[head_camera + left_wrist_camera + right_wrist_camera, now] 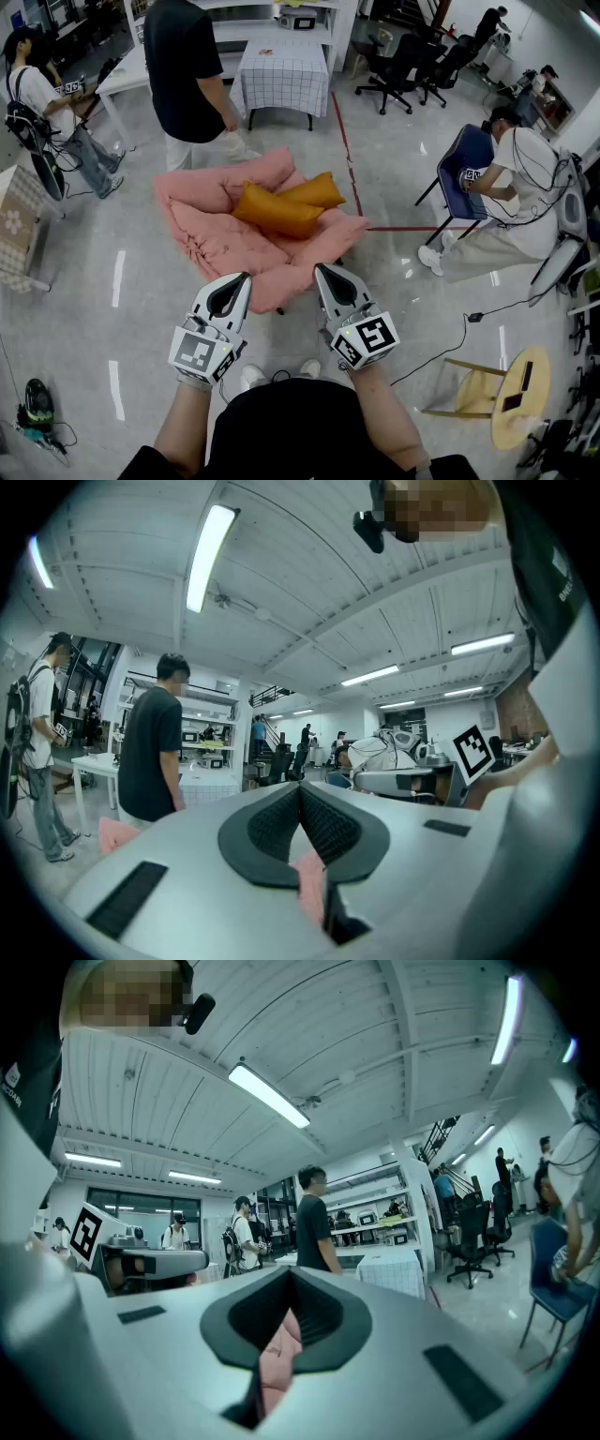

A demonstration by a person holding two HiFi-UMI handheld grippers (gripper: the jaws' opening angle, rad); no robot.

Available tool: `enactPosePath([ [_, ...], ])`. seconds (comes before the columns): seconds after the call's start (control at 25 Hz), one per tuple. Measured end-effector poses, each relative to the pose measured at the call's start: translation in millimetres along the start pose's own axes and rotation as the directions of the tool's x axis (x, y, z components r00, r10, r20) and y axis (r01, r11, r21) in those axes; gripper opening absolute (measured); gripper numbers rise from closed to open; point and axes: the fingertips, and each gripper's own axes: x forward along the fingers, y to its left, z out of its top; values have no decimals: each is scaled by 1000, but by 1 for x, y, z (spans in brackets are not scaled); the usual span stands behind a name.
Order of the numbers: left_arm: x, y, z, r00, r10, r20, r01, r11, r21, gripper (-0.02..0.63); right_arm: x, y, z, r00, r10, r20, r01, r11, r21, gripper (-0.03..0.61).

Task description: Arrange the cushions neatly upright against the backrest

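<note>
The left gripper [244, 277] and right gripper [321, 270] both have their jaws closed on nothing, tips at the near edge of the rumpled, quilted pink floor sofa [211, 239]. Two plump, smooth orange cushions [279, 208] lie overlapped mid-seat, well beyond the jaws.

Orange cushion [274, 214] lying flat, second orange cushion [317, 190] overlapping behind, on pink sofa [220, 246]

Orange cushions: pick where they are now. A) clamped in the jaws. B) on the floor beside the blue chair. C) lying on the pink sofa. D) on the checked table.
C: both orange cushions lie overlapping on the pink sofa, one across the other.
</note>
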Motion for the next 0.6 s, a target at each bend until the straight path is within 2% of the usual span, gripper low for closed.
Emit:
enactPosePath([
  [0.28, 10, -18, -1, 1000, 16, -16, -16, 1000, 17, 12, -14, -10, 0, 999, 25, -20, -26, 1000, -15, 6],
  [0.48, 23, -33, -2, 999, 32, -26, -32, 999, -1, 12, -27, -17, 3, 998, 68, -11, -68, 997, -45, 6],
  [0.6, 31, -46, -3, 1000, 23, -21, -23, 1000, -8, 11, -37, -27, 5, 996, 83, 17, -83, 996, -16, 6],
])
